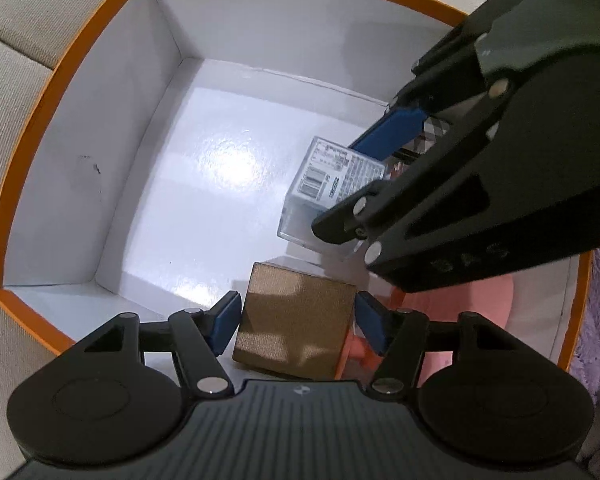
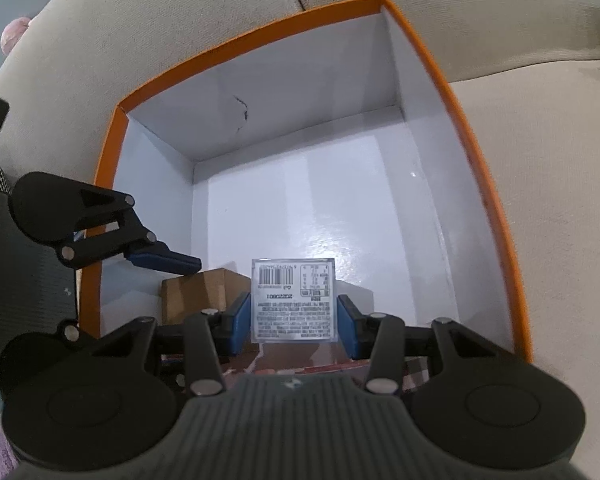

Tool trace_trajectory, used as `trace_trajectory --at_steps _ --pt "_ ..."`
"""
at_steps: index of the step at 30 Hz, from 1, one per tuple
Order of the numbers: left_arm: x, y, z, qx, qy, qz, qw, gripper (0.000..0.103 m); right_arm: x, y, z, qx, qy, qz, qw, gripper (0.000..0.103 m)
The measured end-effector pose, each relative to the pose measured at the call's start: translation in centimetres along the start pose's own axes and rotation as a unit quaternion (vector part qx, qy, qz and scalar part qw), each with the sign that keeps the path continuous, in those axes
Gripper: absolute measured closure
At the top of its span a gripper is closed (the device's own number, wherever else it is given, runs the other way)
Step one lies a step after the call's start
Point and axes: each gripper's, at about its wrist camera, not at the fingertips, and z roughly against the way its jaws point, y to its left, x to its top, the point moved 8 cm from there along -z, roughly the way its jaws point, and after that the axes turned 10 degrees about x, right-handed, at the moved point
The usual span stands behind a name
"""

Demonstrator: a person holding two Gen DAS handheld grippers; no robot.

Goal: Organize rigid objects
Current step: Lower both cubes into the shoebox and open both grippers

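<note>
Reaching down into the orange-rimmed box (image 1: 100, 46), I have both grippers inside its white walls. My left gripper (image 1: 298, 322) points straight down over the brown cube (image 1: 296, 320), which rests on the box's glossy white floor near one wall. My blue pads (image 1: 226, 322) stand on either side of the cube; on one side I can see a thin gap, on the other a pad sits at the cube's edge (whether it actually touches, I cannot tell). The jaws are wide and I am not pressing on the cube.

My right gripper (image 2: 294, 318) is angled down into the same box and has hold of the clear plastic case (image 2: 293, 300) with the barcode label. Its blue pads (image 2: 240, 320) sit flush on the case's two sides, the jaws about half spread to its width. The label faces up toward my camera, printed upside down from that view.

Taking the box as the landmark, the case is just beside the brown cube, further toward the box's middle, and the two are close but apart in the left wrist view. Outside the box lies beige sofa fabric (image 2: 540, 140) on all sides.
</note>
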Motion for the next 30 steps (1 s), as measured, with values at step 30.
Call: trace_trajectory --at_steps 30 --pt "-0.5 -0.4 2.9 -0.002 -0.069 0.035 0.997 0.026 -0.4 1.5 -1.9 -0.004 0.025 0.011 1.0 0.053"
